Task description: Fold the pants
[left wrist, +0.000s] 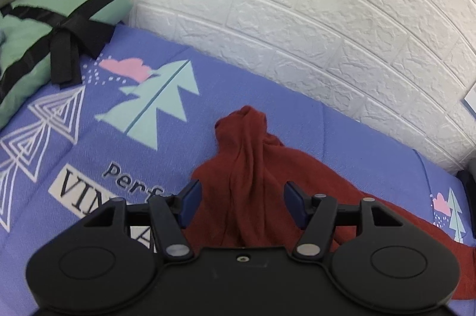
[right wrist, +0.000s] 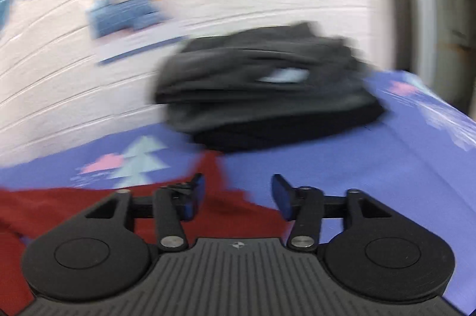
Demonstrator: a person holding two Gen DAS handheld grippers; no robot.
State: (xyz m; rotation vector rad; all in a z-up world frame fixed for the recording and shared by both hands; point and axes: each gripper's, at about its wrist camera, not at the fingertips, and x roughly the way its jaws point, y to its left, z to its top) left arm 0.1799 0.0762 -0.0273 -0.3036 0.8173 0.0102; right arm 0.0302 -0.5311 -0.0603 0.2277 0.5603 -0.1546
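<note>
One pair of red pants [left wrist: 253, 167] lies bunched on the purple bedsheet [left wrist: 89, 167] near the white brick wall [left wrist: 297, 18]; one green bundle [left wrist: 38, 42] sits off to the side, one dark pile [right wrist: 267, 90] by the wall. The right view is blurred – details there are hard to make out. The left gripper [left wrist: 244, 206] is spread wide with a ridge of pants between its fingers, contact unclear; the right gripper [right wrist: 238, 194] is also spread, over a pants edge, holding nothing
</note>
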